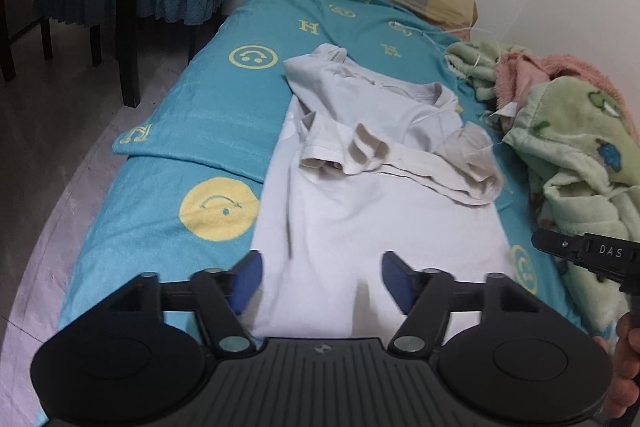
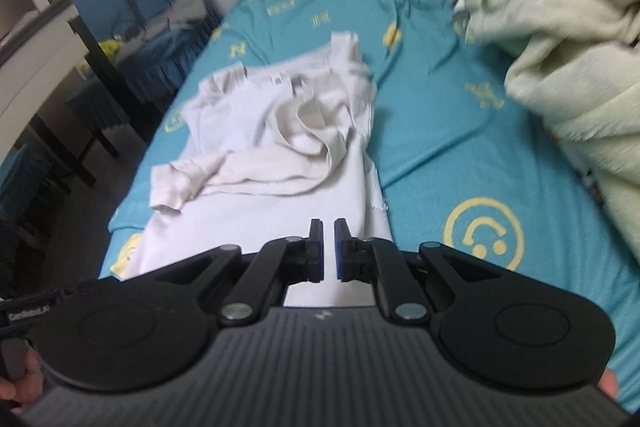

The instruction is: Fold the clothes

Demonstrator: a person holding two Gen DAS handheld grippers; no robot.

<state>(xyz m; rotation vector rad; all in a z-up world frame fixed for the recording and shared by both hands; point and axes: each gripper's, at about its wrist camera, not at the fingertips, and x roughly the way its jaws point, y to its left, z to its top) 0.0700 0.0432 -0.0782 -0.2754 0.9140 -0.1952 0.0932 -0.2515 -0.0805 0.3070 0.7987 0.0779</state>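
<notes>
The white cotton T-shirt point(image 1: 360, 187) lies lengthways on the bed's turquoise terry sheet with yellow smiley prints point(image 1: 192, 131), its hem end smooth and near, both short sleeves flopped inward in a rumpled heap below the ribbed collar. The left tool point(image 1: 322, 281) hangs over the hem with jaws wide apart and empty, while the right tool point(image 2: 329, 251) is nearly closed on nothing (no cloth between its blue pads). The sleeve fold looks half done, so the next move likely calls for flattening those sleeves, then taking the hem corners.

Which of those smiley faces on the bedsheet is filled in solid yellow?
The solid yellow smiley beside the white shirt's left edge, nearest the camera; the smiley farther up is only an outlined ring.
</notes>
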